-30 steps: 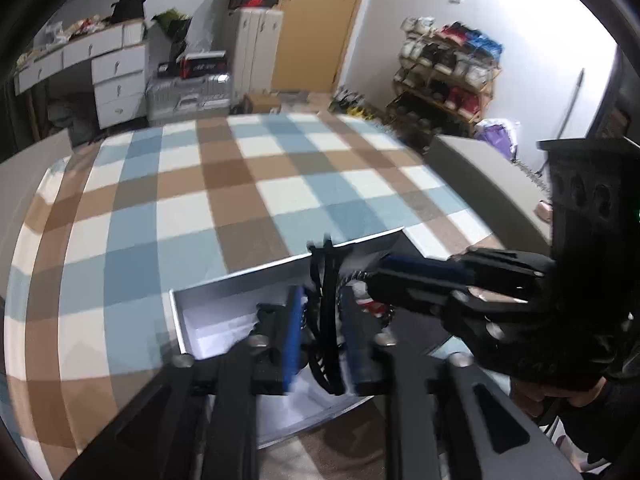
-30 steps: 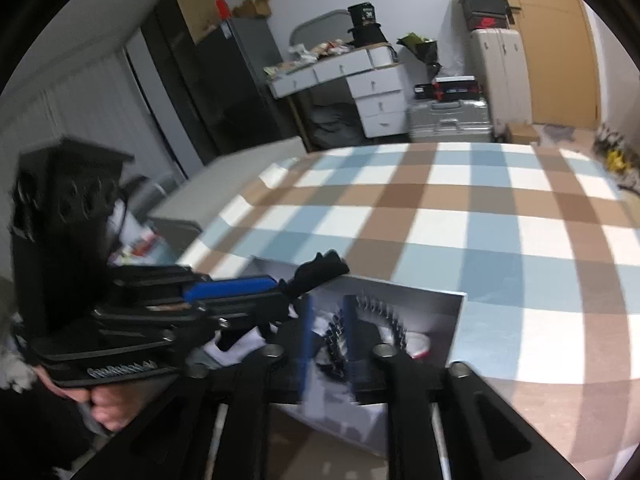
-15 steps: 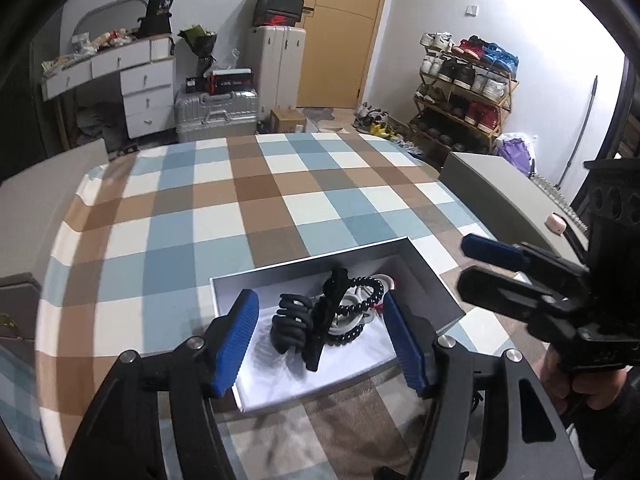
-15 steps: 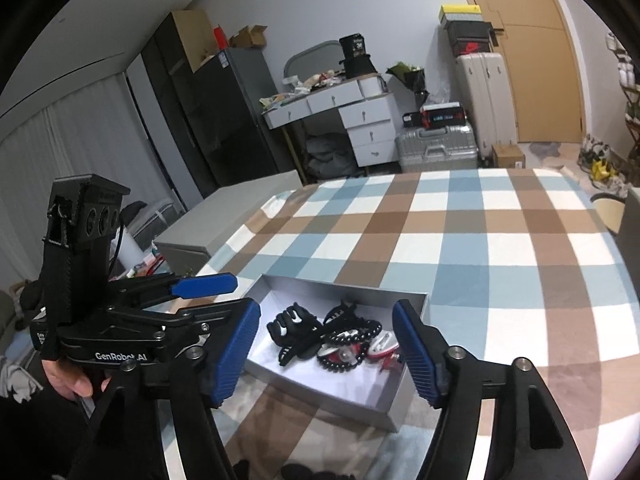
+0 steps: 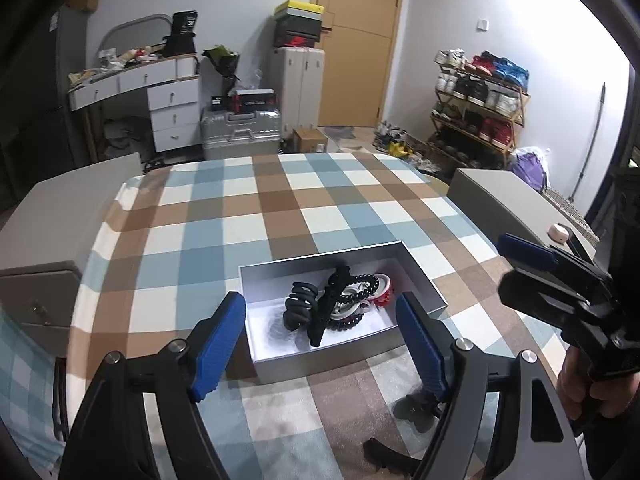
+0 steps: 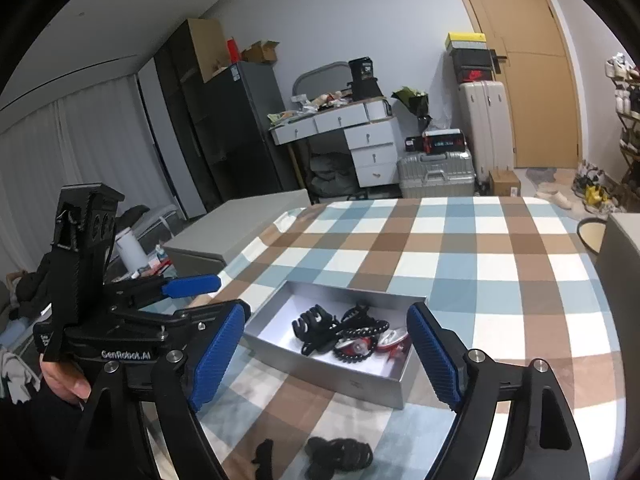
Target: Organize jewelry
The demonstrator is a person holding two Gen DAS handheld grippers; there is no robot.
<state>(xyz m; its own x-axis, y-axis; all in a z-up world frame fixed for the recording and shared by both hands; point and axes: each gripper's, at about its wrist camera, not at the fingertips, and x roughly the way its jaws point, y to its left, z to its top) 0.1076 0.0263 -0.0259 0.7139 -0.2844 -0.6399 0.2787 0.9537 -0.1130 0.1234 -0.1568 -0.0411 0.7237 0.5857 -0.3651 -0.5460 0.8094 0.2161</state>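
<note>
Box [image 5: 424, 284]: lower centre of your left view, on the checked tabletop [image 5: 248, 216], holding black hair clips [image 5: 316, 308], beads and red pieces.
Left gripper [image 5: 322, 344]: your fingers spread wide, empty.
Right gripper [image 6: 326, 354]: fingers spread, empty.

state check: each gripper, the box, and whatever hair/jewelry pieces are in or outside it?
left gripper: open, empty, raised near the box
right gripper: open, empty, raised near the box
grey box: lidless, flat on the checked tablecloth
black claw clip: inside the box
black bead bracelet: inside the box, over red-white pieces
black scrunchie: outside the box, on the cloth
</note>
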